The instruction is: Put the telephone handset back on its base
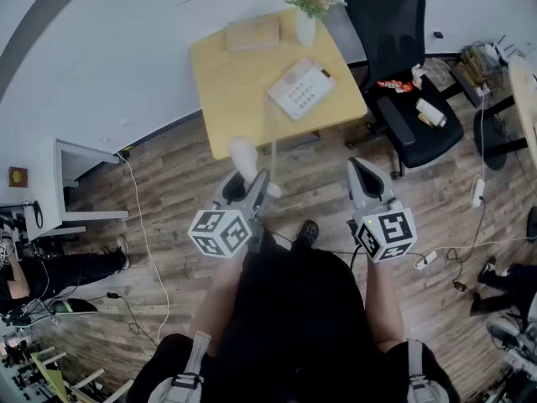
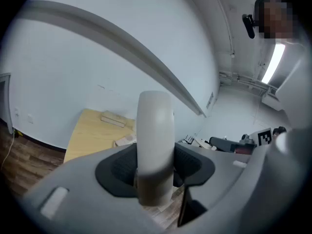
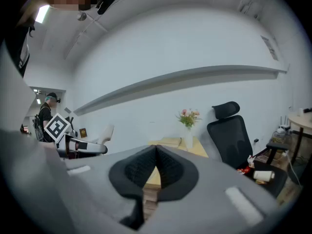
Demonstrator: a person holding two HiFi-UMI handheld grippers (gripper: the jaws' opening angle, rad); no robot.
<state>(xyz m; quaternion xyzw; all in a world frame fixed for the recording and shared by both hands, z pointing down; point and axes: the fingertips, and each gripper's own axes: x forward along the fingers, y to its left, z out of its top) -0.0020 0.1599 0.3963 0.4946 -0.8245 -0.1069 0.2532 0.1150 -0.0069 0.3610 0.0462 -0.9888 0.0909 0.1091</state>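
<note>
My left gripper [image 1: 254,185] is shut on the white telephone handset [image 1: 243,156], which stands upright between the jaws [image 2: 156,135]. Its thin cord [image 1: 272,133] runs up to the white telephone base [image 1: 300,89] on the yellow table [image 1: 231,82]. The base lies ahead of the gripper, off to the right. In the left gripper view the table [image 2: 92,130] lies ahead, behind the handset. My right gripper [image 1: 361,173] hovers over the floor beside the left one. It is shut with nothing in it, pads pressed together [image 3: 154,165]. The right gripper view also catches the handset [image 3: 105,132] at left.
A vase of pink flowers [image 1: 309,7] and a flat brown box [image 1: 252,34] stand at the table's far edge. A black office chair [image 1: 403,65] with small items on its seat is right of the table. Cables [image 1: 143,225] lie on the wooden floor. A person stands far left [image 3: 48,108].
</note>
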